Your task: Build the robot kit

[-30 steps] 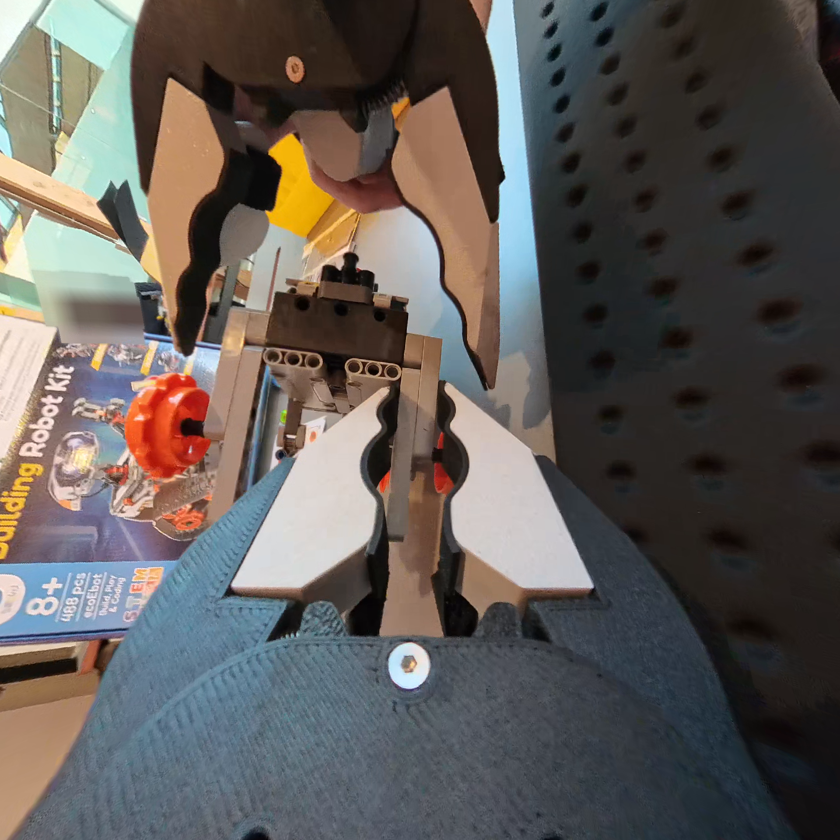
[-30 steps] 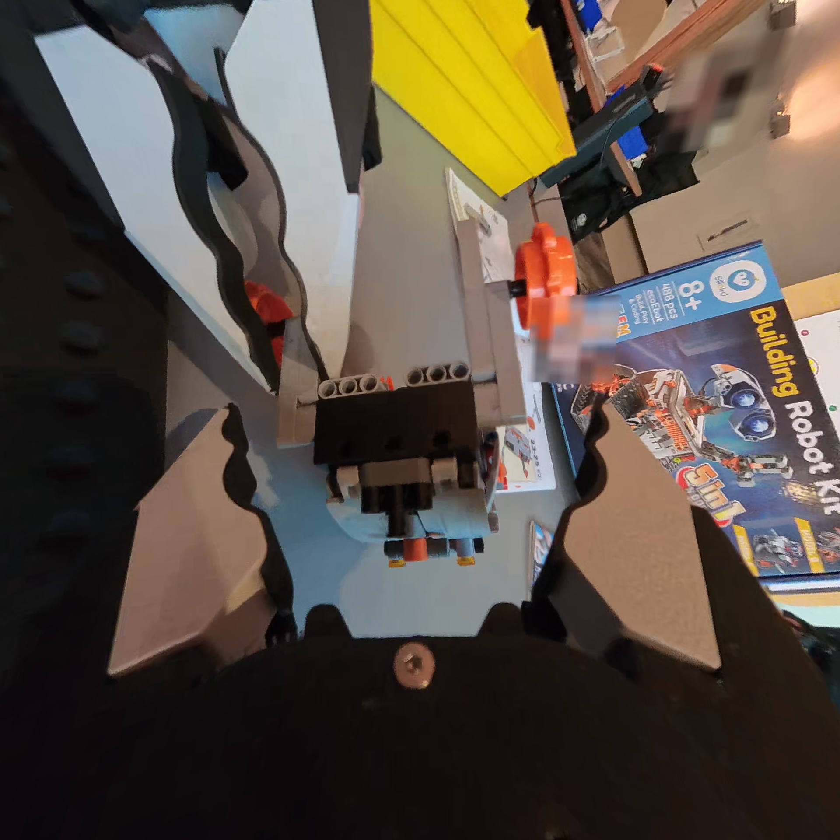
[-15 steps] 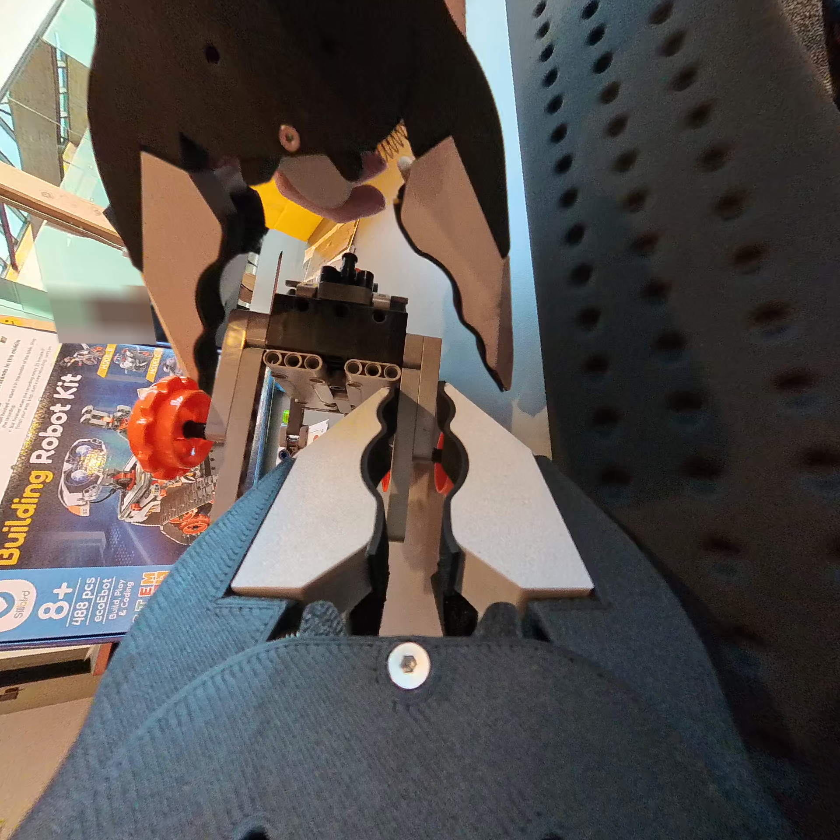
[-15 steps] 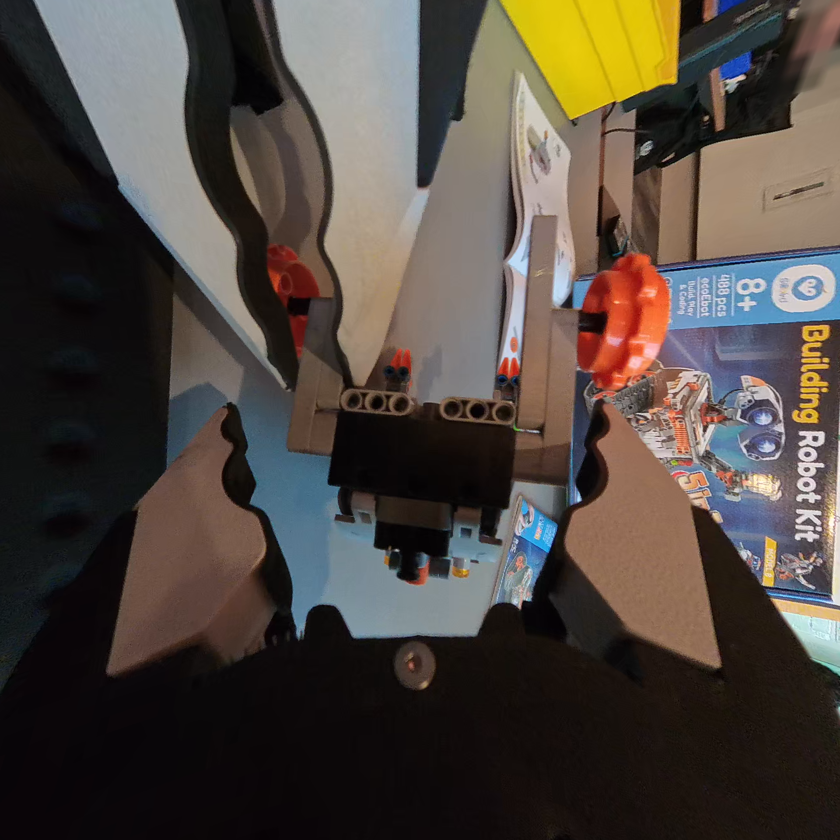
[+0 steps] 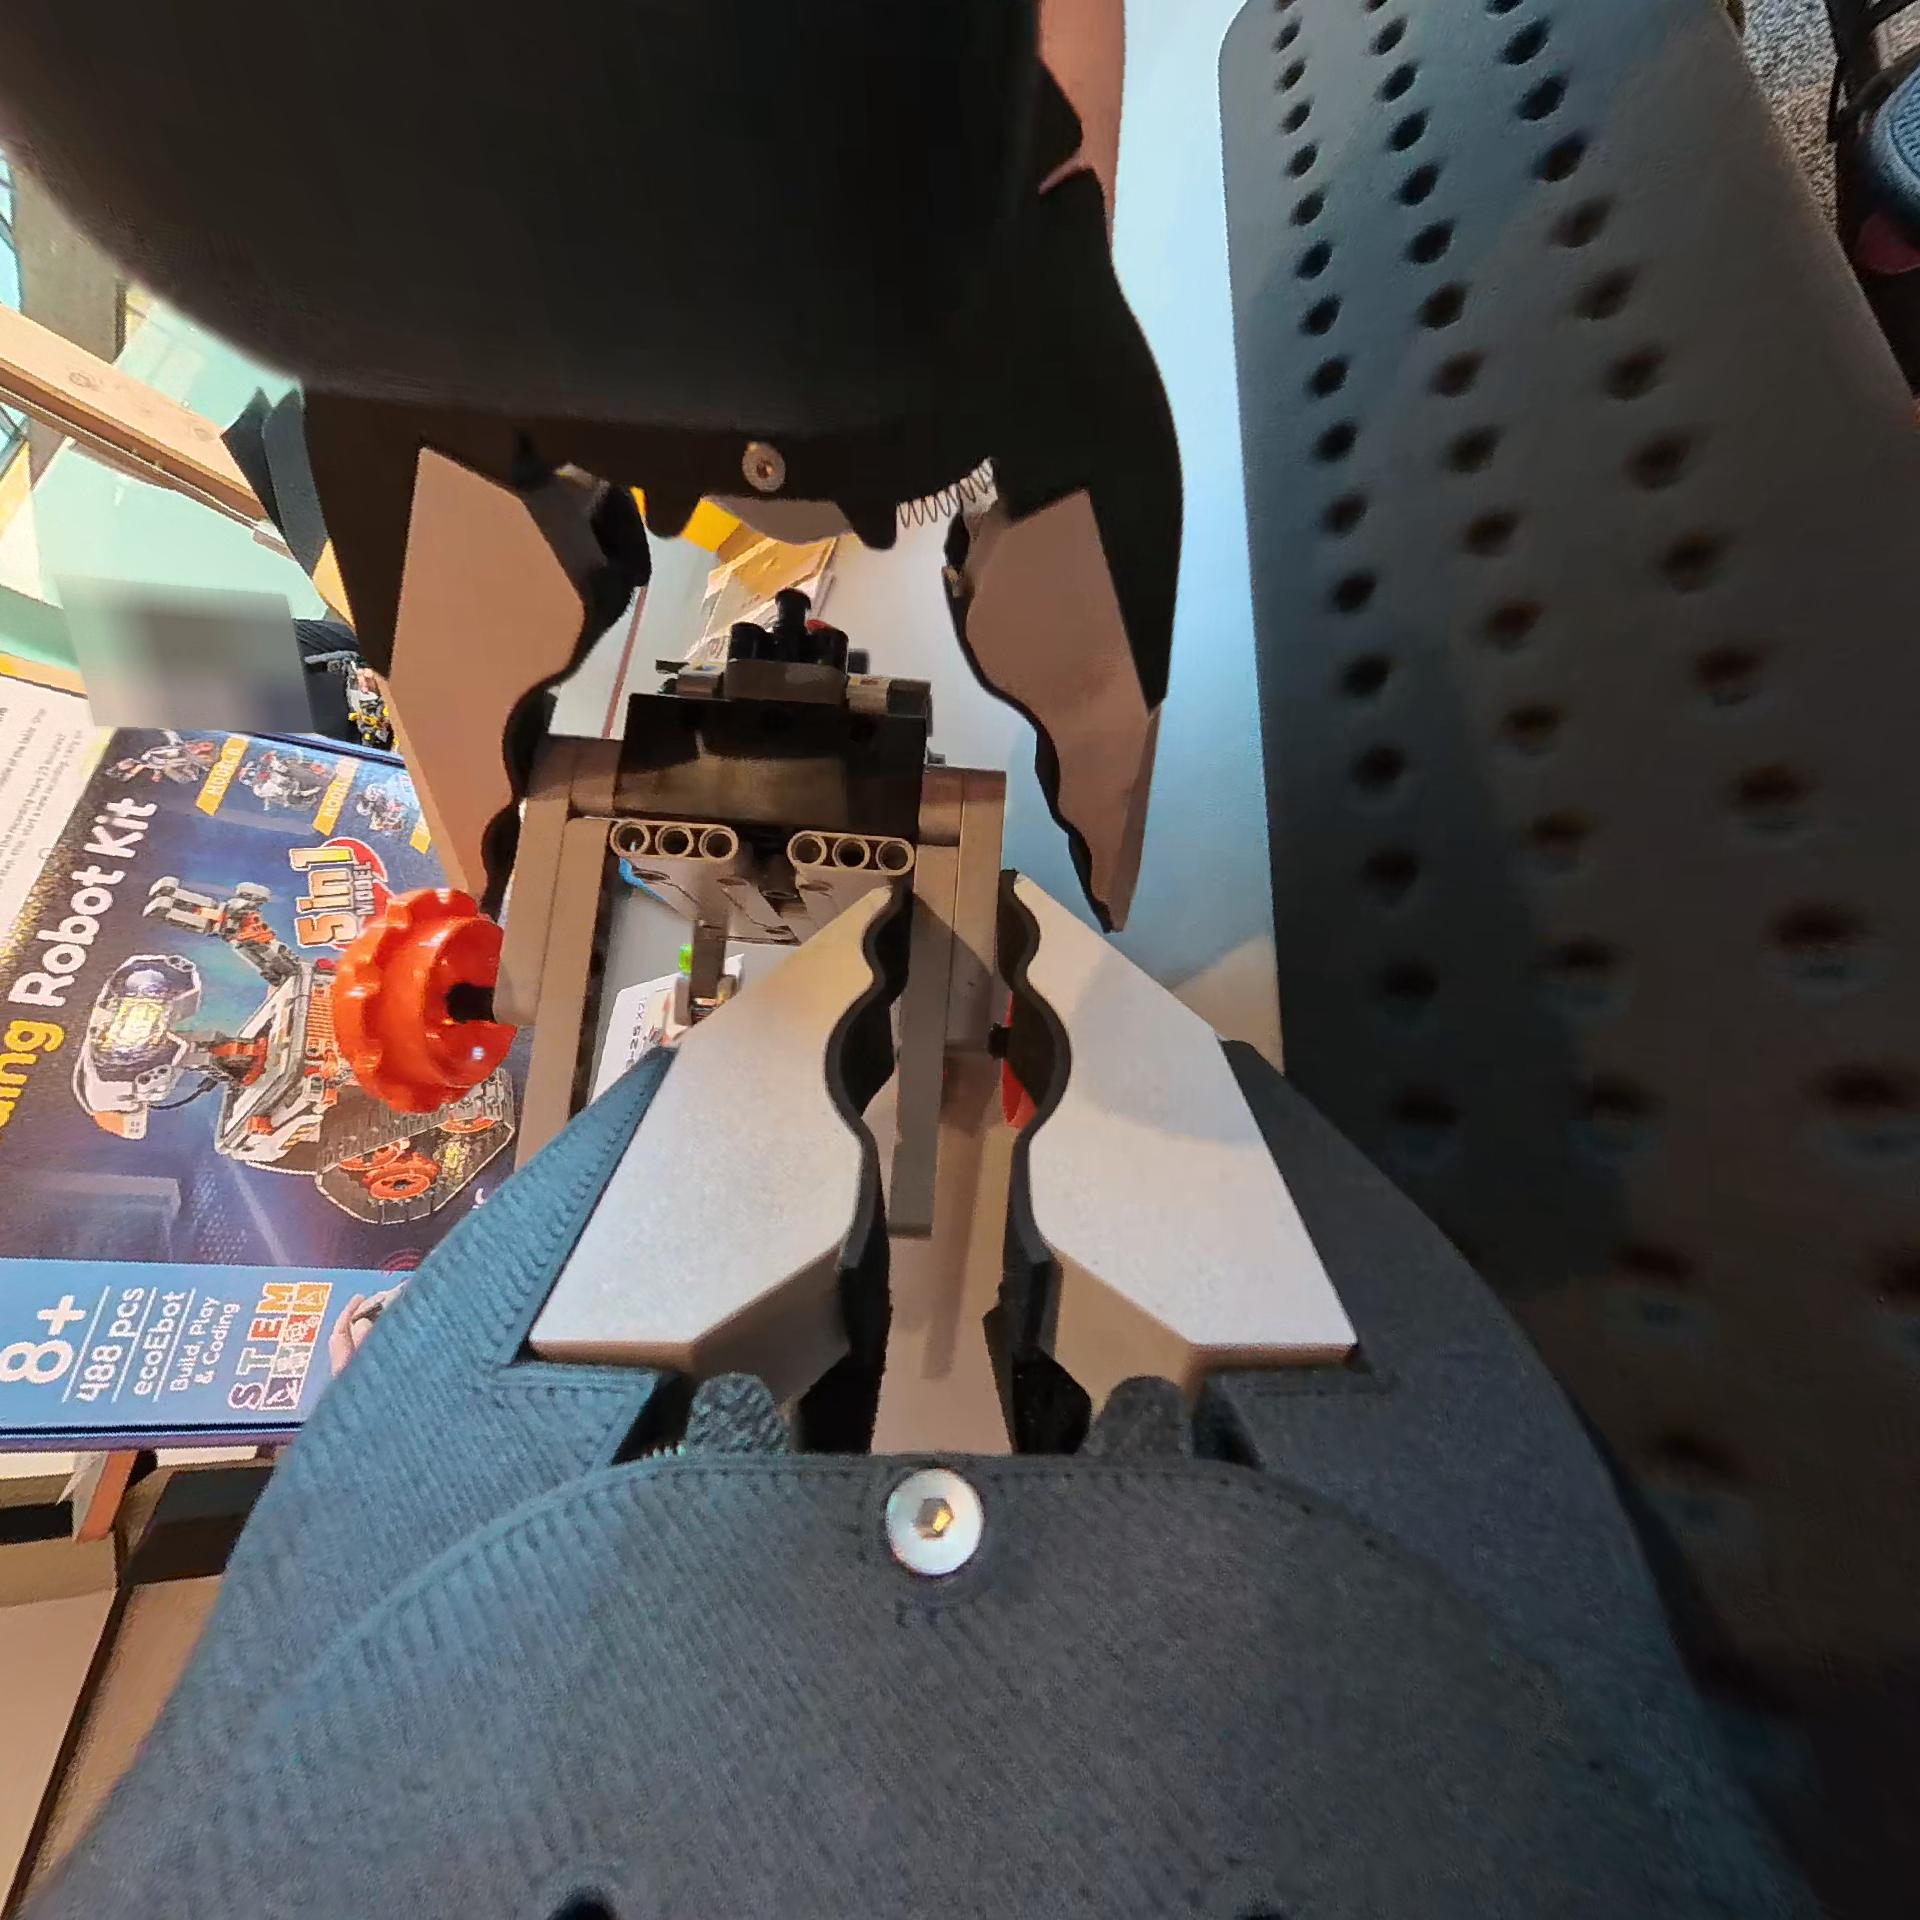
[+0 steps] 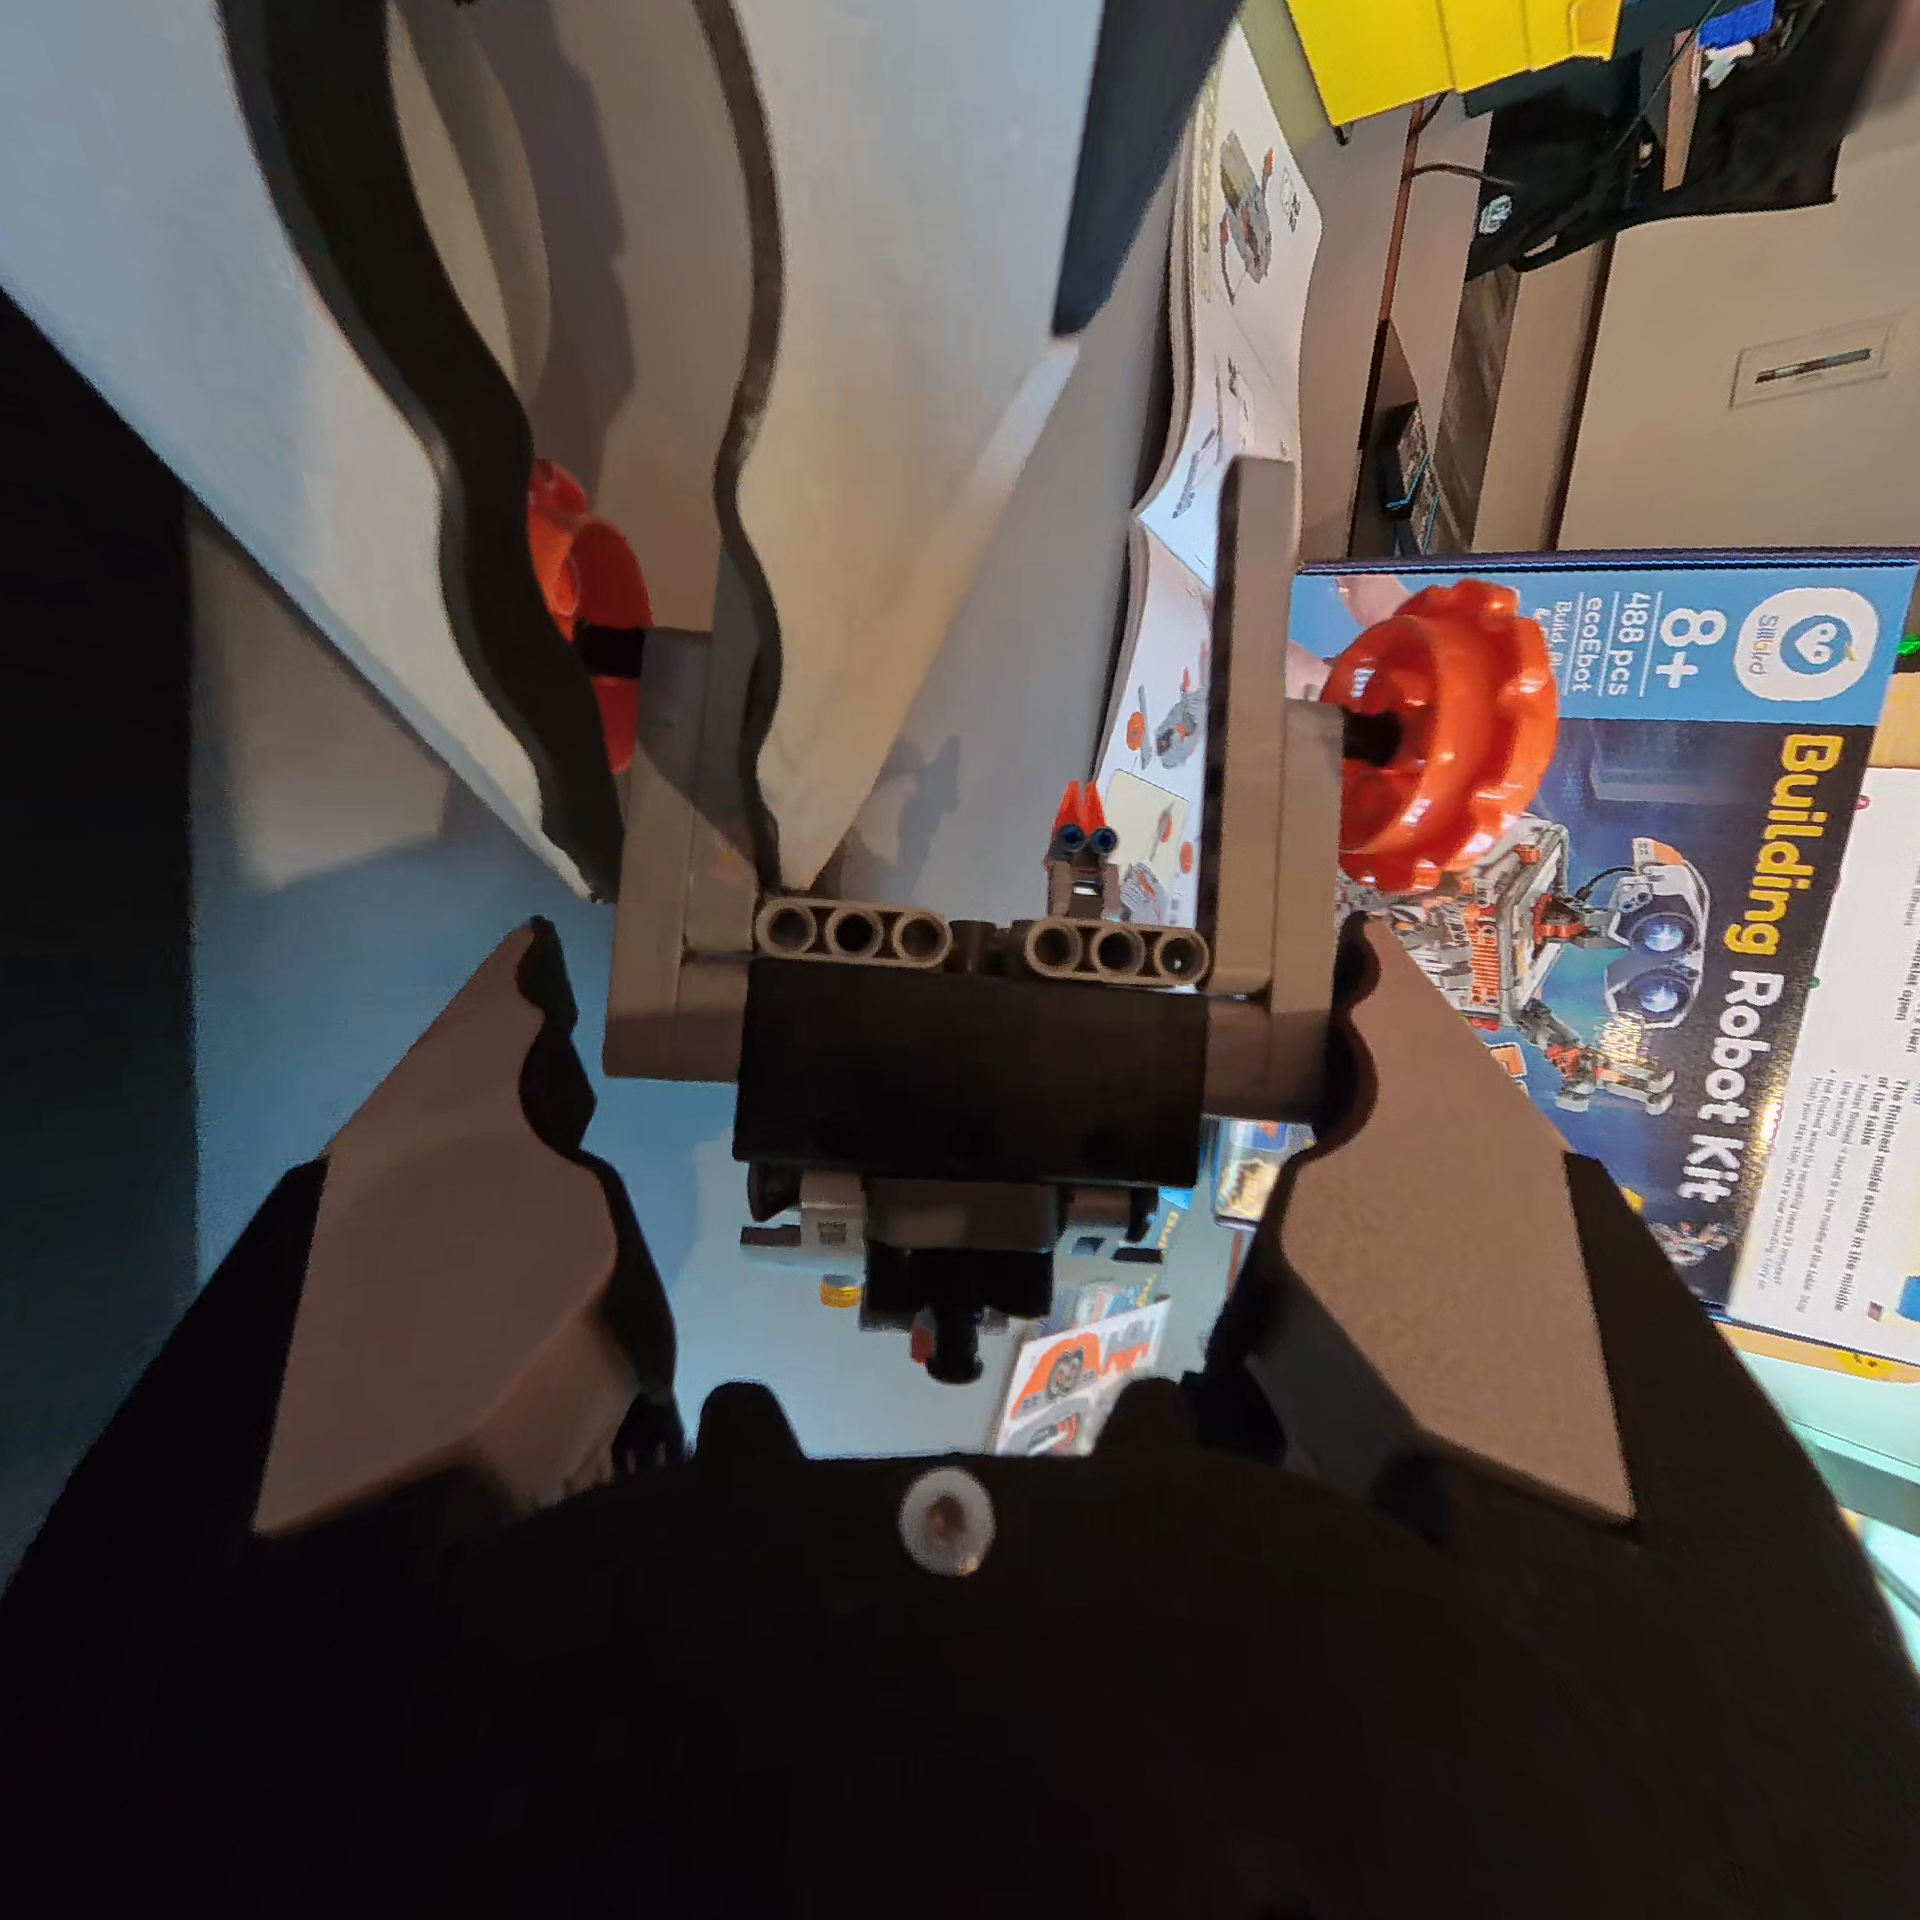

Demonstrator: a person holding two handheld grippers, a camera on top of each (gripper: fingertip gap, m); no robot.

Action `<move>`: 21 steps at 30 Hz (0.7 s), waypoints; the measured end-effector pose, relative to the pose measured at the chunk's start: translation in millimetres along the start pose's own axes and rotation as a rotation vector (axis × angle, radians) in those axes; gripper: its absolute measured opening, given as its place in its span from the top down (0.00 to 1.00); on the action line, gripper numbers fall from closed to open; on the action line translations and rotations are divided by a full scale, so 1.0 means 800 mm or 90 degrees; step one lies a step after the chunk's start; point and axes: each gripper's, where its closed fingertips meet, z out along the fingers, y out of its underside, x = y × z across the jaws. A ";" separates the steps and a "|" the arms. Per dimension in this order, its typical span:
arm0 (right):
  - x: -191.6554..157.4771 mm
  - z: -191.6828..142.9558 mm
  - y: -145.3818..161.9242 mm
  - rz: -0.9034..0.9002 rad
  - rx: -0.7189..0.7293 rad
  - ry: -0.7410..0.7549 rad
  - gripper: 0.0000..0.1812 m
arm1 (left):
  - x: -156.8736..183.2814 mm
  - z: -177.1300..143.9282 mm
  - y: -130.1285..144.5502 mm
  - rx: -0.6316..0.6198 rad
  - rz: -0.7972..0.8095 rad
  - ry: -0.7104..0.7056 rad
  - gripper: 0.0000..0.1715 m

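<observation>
A toy-brick model with a black block (image 5: 769, 769) and two grey side beams is held in the air. My left gripper (image 5: 951, 914) is shut on the model's right-hand grey beam (image 5: 925, 1091). An orange toothed wheel (image 5: 426, 997) sticks out from the other beam. My right gripper (image 6: 951, 997) is open and straddles the black block (image 6: 966, 1070). Its right finger (image 6: 1455, 1195) touches the outside of a grey beam (image 6: 1262, 831); its left finger (image 6: 447, 1195) stands just clear. One orange wheel (image 6: 1444, 727) shows fully. A second orange wheel (image 6: 582, 623) is half hidden behind the left gripper's fingers.
A blue kit box (image 5: 208, 1039) lies to the left below the model and shows in the right wrist view (image 6: 1662, 935). An open instruction booklet (image 6: 1226, 312) lies on the pale table. A yellow bin (image 6: 1455, 52) stands beyond. A dark perforated panel (image 5: 1558, 727) rises close on the right.
My right gripper has moved in toward the model, and its open fingers now sit either side of the black block. My left gripper keeps its hold on the grey beam.
</observation>
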 end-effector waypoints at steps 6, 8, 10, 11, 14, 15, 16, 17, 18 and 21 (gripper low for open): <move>0.006 0.000 0.003 -0.007 -0.025 -0.014 0.28 | -0.003 -0.002 0.000 0.004 -0.005 -0.007 0.91; 0.002 -0.002 0.001 0.005 -0.023 -0.028 0.28 | -0.003 -0.002 0.000 0.004 -0.006 -0.004 0.91; -0.006 -0.004 -0.001 0.042 -0.020 -0.064 0.23 | -0.003 -0.001 0.000 0.003 -0.002 -0.007 0.91; -0.007 -0.005 -0.003 0.056 -0.016 -0.073 0.23 | -0.003 -0.001 0.000 0.003 -0.002 -0.007 0.91; -0.002 -0.005 -0.004 0.062 -0.018 -0.057 0.26 | -0.003 -0.001 0.000 0.003 0.000 -0.007 0.91; 0.000 -0.004 -0.005 0.062 -0.015 -0.045 0.28 | -0.002 -0.001 0.000 0.002 0.000 -0.007 0.91; 0.001 -0.003 -0.005 0.064 -0.014 -0.043 0.28 | -0.002 -0.001 0.001 0.001 0.001 -0.007 0.91; 0.001 -0.003 -0.005 0.065 -0.014 -0.042 0.28 | -0.002 -0.001 0.001 0.001 0.001 -0.007 0.91; 0.001 -0.003 -0.005 0.066 -0.015 -0.042 0.28 | -0.002 -0.001 0.001 0.001 0.001 -0.007 0.91; 0.001 -0.002 -0.004 0.066 -0.018 -0.038 0.28 | -0.003 -0.001 0.002 -0.002 0.003 -0.008 0.91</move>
